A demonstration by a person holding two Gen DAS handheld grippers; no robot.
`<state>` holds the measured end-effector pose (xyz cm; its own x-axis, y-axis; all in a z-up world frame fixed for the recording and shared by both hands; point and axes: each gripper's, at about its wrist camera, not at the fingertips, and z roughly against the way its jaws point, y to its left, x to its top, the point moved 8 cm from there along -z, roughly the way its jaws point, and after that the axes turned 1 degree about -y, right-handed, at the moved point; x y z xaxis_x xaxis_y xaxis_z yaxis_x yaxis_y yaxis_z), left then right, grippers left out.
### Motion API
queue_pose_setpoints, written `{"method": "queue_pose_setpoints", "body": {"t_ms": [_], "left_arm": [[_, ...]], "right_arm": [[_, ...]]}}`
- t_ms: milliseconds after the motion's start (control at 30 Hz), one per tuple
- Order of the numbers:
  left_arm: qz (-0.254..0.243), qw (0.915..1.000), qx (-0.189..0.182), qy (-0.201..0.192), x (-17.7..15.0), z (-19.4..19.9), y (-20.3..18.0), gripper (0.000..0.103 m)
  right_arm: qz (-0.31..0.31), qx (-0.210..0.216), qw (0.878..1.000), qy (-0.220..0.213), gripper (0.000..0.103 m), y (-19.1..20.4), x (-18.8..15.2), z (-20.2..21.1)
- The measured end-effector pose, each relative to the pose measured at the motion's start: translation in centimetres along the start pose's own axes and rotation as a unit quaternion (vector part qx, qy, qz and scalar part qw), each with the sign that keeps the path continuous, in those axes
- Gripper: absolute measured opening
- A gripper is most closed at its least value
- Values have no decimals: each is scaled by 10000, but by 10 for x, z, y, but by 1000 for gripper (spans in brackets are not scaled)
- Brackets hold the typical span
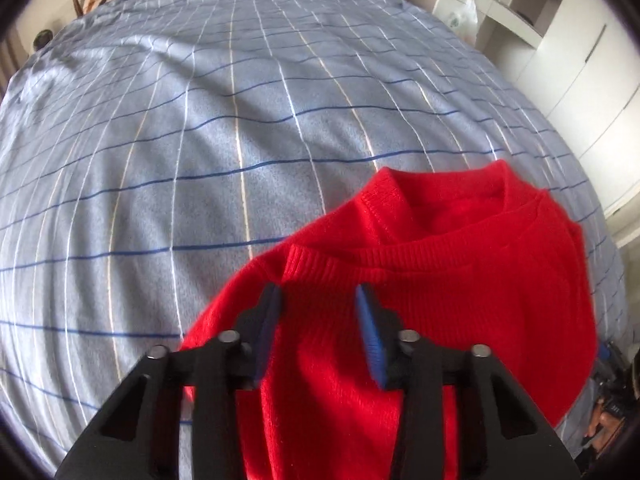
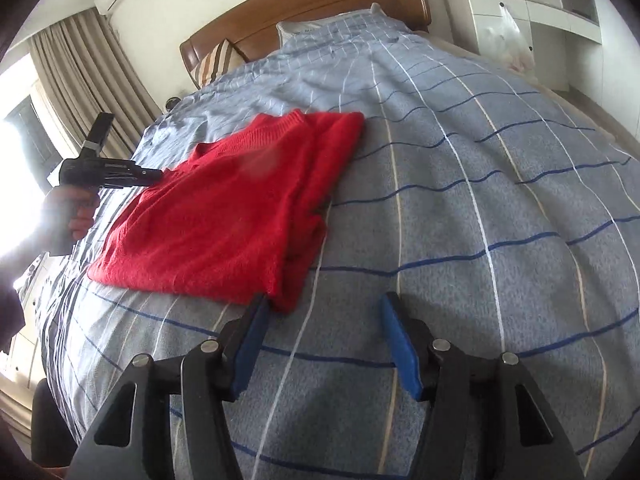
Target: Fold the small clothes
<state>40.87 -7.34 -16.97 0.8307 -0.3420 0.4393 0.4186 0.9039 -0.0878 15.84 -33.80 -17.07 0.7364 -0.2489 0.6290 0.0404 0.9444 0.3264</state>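
My left fingers (image 1: 318, 312) hang over the red sweater (image 1: 400, 300), narrowly parted, nothing pinched between the blue pads (image 1: 370, 330); knit shows in the gap, but whether the tips touch it I cannot tell. In this view the sweater fills the 5 o'clock part, its ribbed collar (image 1: 360, 260) just past my fingertips toward 12 o'clock. My right fingers (image 2: 322, 308) stand wider apart and empty above the bed (image 2: 480, 200); the sweater's near corner lies just beside the left pad (image 2: 250, 344), at 11 o'clock from the gap. From the right wrist the sweater (image 2: 224, 208) lies folded flat on the checked cover, stretching toward 10 o'clock, where my left hand (image 2: 76, 212) holds the other gripper at its far edge. The headboard (image 2: 304, 8) sits at 12 o'clock.
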Motion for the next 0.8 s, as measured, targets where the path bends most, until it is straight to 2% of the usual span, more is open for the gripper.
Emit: {"method": "queue_pose_setpoints", "body": {"t_ms": [33, 100, 200, 267, 333, 367, 433, 500, 533, 600, 733, 800], "left_arm": [[-42, 9997, 201, -98, 2, 0, 3, 2], [212, 9979, 487, -381, 9, 5, 19, 1], [804, 9946, 453, -466, 7, 2, 44, 1], [751, 9954, 414, -432, 3, -3, 41, 2], [667, 9958, 443, -443, -1, -1, 36, 8], [689, 9956, 435, -462, -4, 4, 35, 13], [826, 9943, 327, -596, -12, 21, 35, 51], [935, 9908, 323, -920, -25, 48, 39, 70], [931, 9895, 309, -1057, -36, 63, 40, 79], [888, 9883, 340, -1190, -69, 88, 42, 85], [1103, 9861, 327, -1199, -152, 117, 49, 86], [1349, 9836, 293, -1159, -188, 121, 52, 86]], "right_arm": [[-15, 24, 10000, -15, 58, 0, 0, -2], [-57, 86, 9999, -64, 59, -1, -1, -1], [-32, 66, 9999, -99, 59, -1, -3, -3], [49, -8, 10000, -80, 60, 0, -4, -3], [119, -38, 9999, -64, 62, 2, -4, -4], [129, -39, 9999, -58, 63, 2, -4, -4], [94, -3, 10000, -31, 63, 1, -4, -2], [-24, 36, 10000, 50, 63, 0, 1, 3], [-142, 110, 9998, 43, 63, 0, 6, 6], [-502, 544, 9972, -55, 63, 4, 23, 12], [-1174, 1096, 9870, 63, 76, 4, 62, -10], [-1394, 1038, 9842, 352, 76, 0, 71, -36]]}}
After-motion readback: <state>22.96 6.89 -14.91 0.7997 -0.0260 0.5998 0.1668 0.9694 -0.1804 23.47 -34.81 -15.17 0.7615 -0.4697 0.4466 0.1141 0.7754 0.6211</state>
